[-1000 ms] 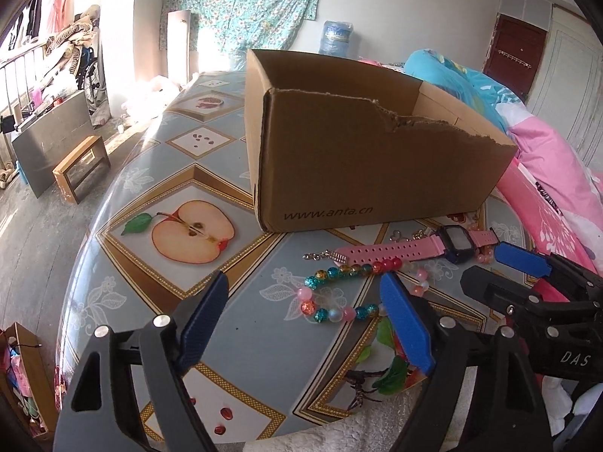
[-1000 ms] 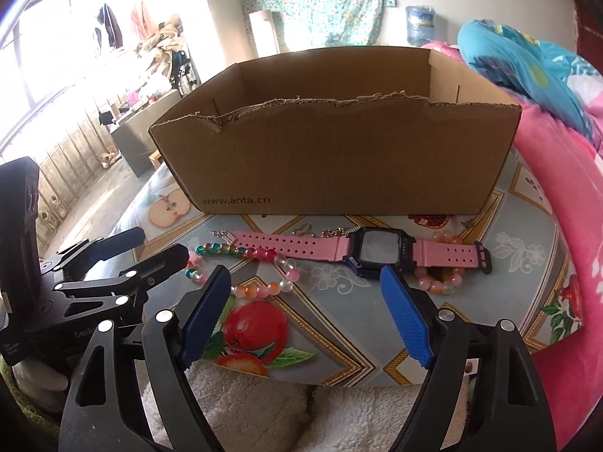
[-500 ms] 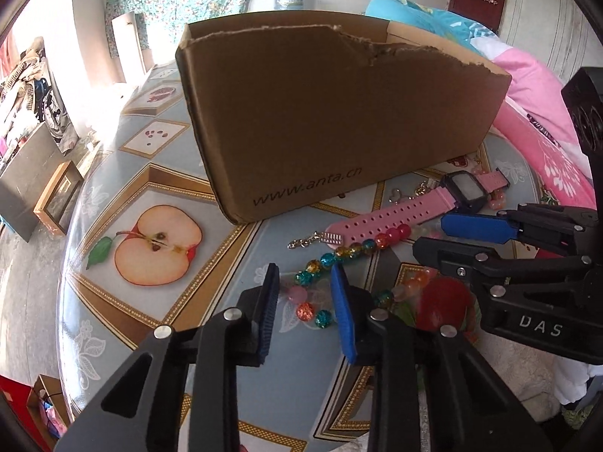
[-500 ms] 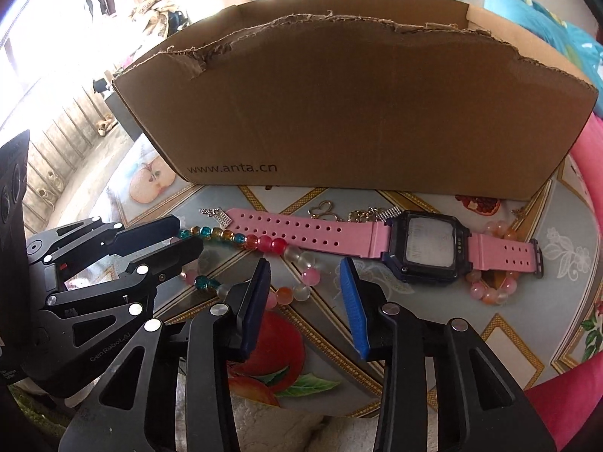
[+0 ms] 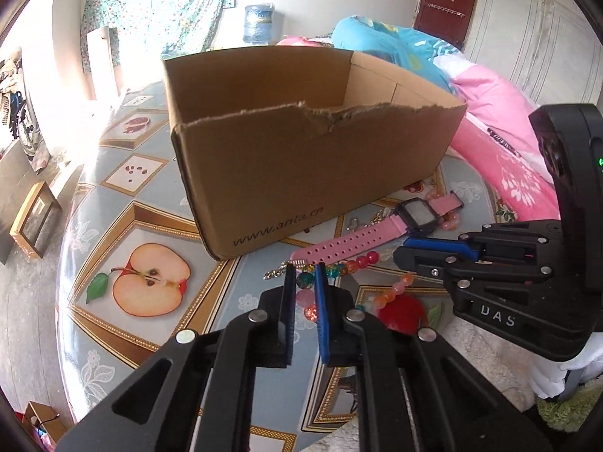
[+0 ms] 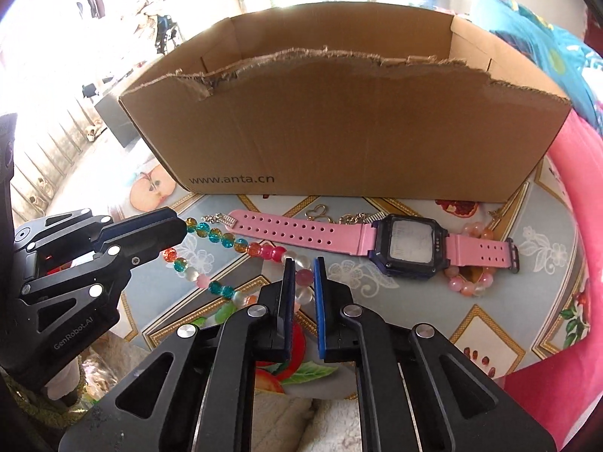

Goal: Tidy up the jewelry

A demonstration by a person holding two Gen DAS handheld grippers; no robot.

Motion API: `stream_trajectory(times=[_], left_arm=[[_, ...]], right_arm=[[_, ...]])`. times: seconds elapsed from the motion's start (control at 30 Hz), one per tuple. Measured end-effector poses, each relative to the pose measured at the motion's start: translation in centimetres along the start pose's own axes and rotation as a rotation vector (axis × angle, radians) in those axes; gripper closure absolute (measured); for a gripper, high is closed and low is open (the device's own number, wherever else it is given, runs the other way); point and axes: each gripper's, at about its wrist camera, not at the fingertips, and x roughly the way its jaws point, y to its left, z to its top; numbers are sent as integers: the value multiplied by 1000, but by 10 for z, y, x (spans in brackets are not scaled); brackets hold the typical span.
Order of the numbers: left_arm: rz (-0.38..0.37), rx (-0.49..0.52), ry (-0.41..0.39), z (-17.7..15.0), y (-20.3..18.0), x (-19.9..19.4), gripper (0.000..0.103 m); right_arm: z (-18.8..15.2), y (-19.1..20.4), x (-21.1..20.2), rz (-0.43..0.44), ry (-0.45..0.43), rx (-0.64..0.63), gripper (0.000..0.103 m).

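Both grippers have just been closing: the left gripper and right gripper now pinch the bead necklace, ready for lifting toward the box.

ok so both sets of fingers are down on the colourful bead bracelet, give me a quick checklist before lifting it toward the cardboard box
1. Left gripper shut on the bead bracelet, having just been closing: ok.
2. Right gripper shut on a pink bead, having just been closing: ok.
3. Bracelet free of the pink watch: not ok, beads touch its strap.
4. Cardboard box open on top: ok.
5. Box floor clear: cannot tell, hidden by the front wall.
6. Small metal chain clear of the bracelet: cannot tell.
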Motion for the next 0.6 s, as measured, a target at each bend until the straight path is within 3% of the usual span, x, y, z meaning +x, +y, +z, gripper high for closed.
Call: stream_trajectory(times=[0.17,0.33,0.43,0.6], left_arm=[[-84,25,-106,33,1,-44,94],[-87,41,-209,91,15,-75,94],[-39,54,-242,128,27,-70,94],[3,33,-93,177,52,-12,94]], right_arm=[[17,1,-54,-14,-105,-11,95],[76,5,-86,21,-232,-79,95],[121,-2,-67,60,-204,-109,95],[192,-25,-5,140,-36,-92,95]])
